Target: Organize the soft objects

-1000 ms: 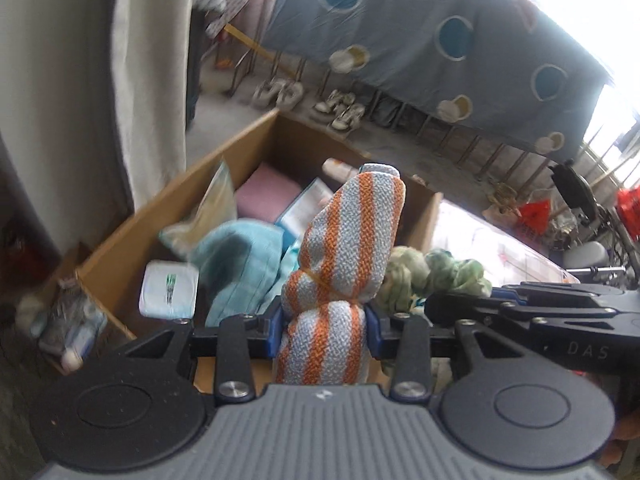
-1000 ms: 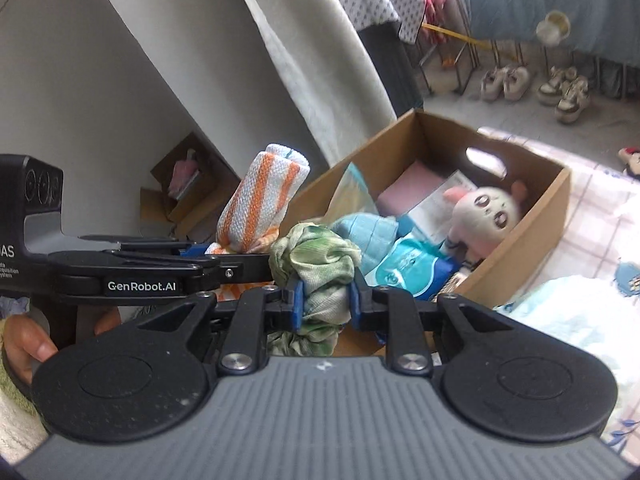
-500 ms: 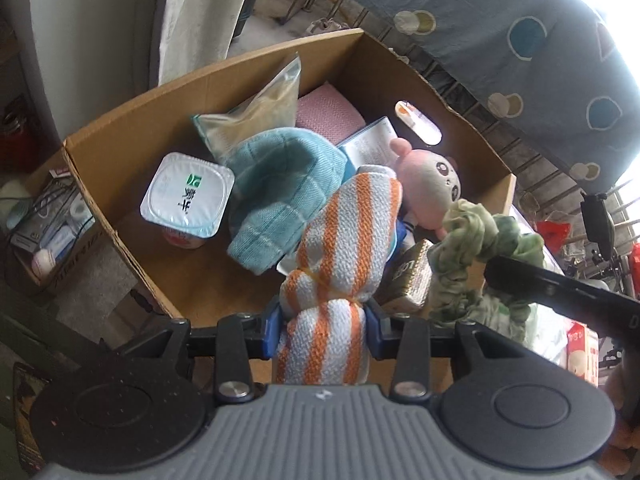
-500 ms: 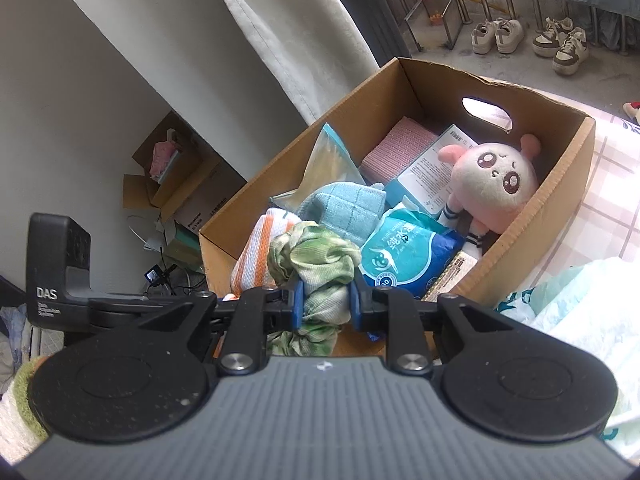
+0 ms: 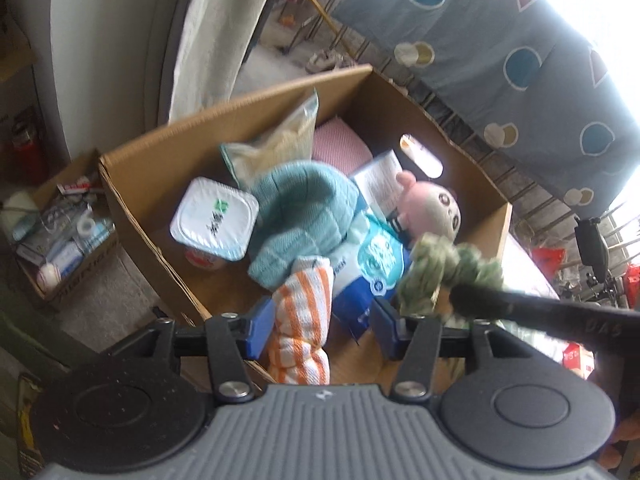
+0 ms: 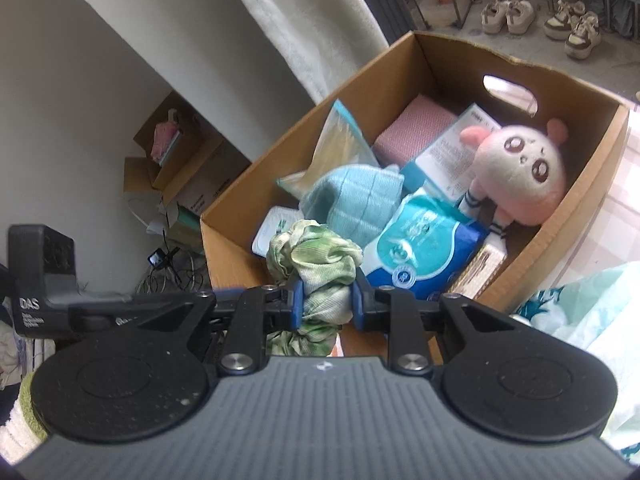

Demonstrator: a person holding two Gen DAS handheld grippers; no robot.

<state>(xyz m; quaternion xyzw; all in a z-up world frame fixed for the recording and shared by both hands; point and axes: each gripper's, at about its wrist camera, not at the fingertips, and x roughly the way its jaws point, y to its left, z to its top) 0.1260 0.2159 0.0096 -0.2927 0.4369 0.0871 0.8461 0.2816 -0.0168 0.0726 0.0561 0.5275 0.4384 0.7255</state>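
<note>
Left wrist view: the left gripper [image 5: 322, 330] has come down over the near end of the cardboard box [image 5: 240, 100], and its jaws are opening. A second ago they squeezed the orange-striped towel [image 5: 302, 328]; now the blue pads stand apart. The towel is still between them but loose on the right side, sagging onto the box floor beside the blue wipes pack [image 5: 372, 264] and the teal cloth [image 5: 304, 220]. Its left edge may still brush the left pad; motion blur makes that hard to settle. So the towel is being let go inside the box, and that item looks as good as stowed.

Right wrist view: the right gripper [image 6: 326, 304] remains closed on the green scrunchie [image 6: 316, 264], pads pinching the fabric from both sides. It has also dropped toward the box and now hangs over the near corner, above the wipes pack, with the pink plush toy [image 6: 520, 176] further back. The scrunchie has not been released, so that drop is probably what remains.
</note>
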